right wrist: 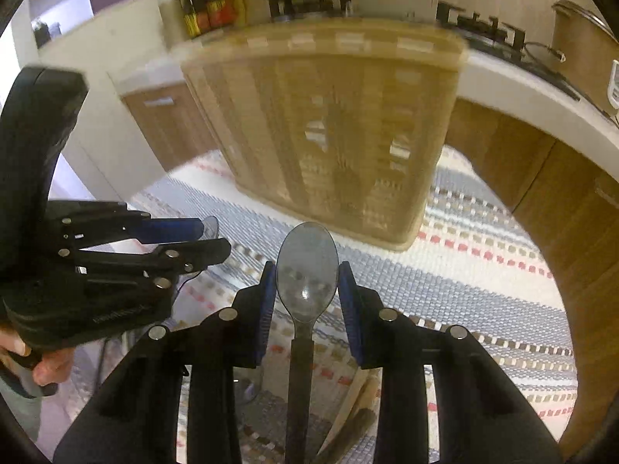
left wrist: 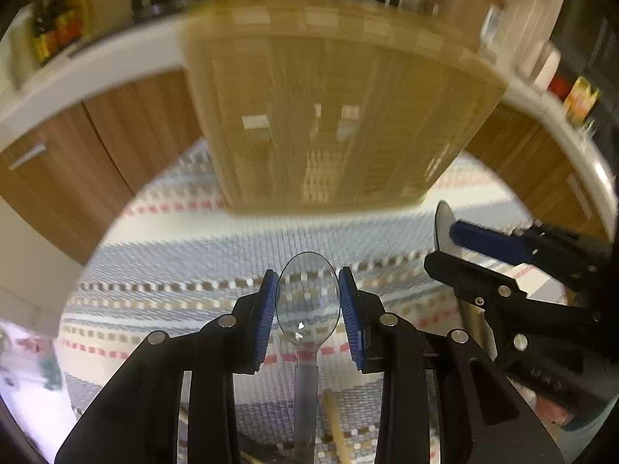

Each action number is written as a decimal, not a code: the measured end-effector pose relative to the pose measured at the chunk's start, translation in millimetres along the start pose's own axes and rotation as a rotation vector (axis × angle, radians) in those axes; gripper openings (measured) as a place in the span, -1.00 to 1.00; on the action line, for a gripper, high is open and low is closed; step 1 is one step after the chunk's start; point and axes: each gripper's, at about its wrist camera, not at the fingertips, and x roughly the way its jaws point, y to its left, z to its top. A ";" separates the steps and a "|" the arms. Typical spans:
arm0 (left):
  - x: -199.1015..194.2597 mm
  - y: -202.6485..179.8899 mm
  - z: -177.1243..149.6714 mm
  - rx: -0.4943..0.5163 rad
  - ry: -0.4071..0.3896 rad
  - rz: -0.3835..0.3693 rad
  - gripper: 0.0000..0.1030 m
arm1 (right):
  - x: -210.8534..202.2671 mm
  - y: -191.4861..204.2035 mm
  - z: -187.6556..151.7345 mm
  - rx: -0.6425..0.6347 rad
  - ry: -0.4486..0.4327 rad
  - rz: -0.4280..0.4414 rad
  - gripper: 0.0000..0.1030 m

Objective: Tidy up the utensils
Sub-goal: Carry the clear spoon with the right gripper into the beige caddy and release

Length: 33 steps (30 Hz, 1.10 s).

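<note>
Left wrist view: left gripper [left wrist: 308, 305] pinches clear spoon [left wrist: 308, 297], right gripper [right wrist: 306, 297] pinches grey spoon [right wrist: 306, 270], both bowl-up, presumably for the bamboo holder [left wrist: 329, 116].

Warm indoor light, fisheye bend w/ dark corners, heavy motion blur on basket [left wrist: 329, 116] & bkgd; fingers [left wrist: 267, 309] sharp.

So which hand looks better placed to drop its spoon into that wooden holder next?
Probably the right. Both tongs grip a spoon, but the right tongs with the dark spoon seem nearer the wooden holder.
</note>
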 end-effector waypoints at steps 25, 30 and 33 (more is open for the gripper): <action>-184.7 36.6 55.2 -0.049 -0.727 -0.149 -0.41 | -119.2 12.2 69.9 0.041 -0.474 0.003 -0.43; -179.5 42.2 86.1 -0.059 -0.798 -0.169 -0.41 | -131.9 -4.3 102.9 0.068 -0.556 -0.061 -0.43; -169.3 50.0 103.6 -0.081 -0.818 -0.190 -0.41 | -129.1 -16.0 119.3 0.082 -0.586 -0.119 -0.43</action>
